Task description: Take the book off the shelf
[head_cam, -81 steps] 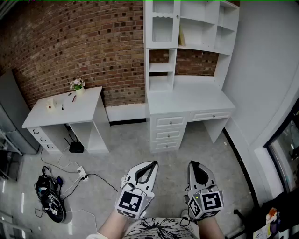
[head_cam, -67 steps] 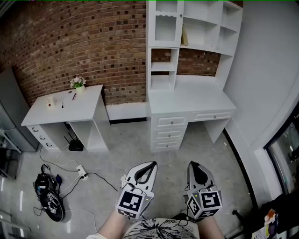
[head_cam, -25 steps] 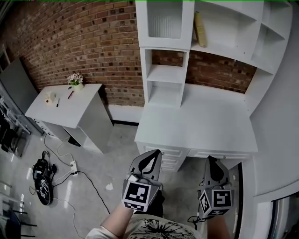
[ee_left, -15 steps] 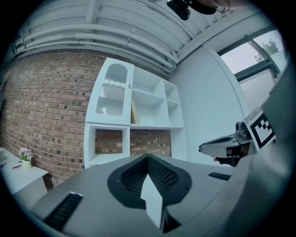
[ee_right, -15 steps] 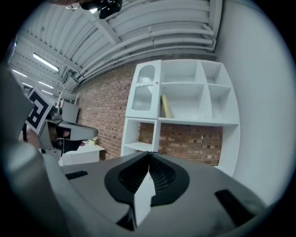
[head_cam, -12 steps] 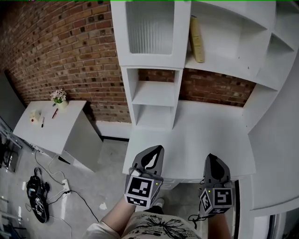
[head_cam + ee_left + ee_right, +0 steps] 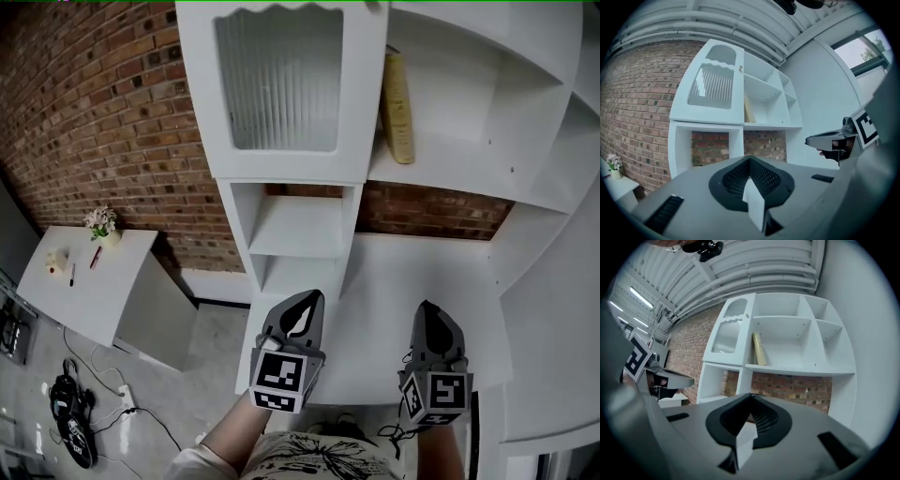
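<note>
Head view: the book [image 7: 397, 108] stands tilted on the upper shelf [image 7: 450, 176], its top leaning on the side of the cabinet with the ribbed door [image 7: 281, 80]. Both grippers sit low in the frame over the front edge of the desk [image 7: 412, 267], well apart from the book and far below it. The left gripper [image 7: 307, 298] lies under the cabinet. The right gripper [image 7: 427, 307] lies almost straight under the book, a little to the right. Each has its jaws together with nothing between them. Only this view shows the side table [image 7: 84, 281] with flowers [image 7: 98, 221] by the brick wall [image 7: 103, 122].

Left gripper view: the jaws meet in a point and are empty. The book [image 7: 748, 110] stands beyond and above the tips, just right of the ribbed door. The right gripper [image 7: 825, 139] juts in from the right. Only here does a window [image 7: 869, 56] show.

Right gripper view: the jaws are together and empty. The book [image 7: 758, 348] is above the tips and well beyond them. This view takes in the shelf's compartments to the right of the book, and the left gripper [image 7: 677, 378] at the left edge.
</note>
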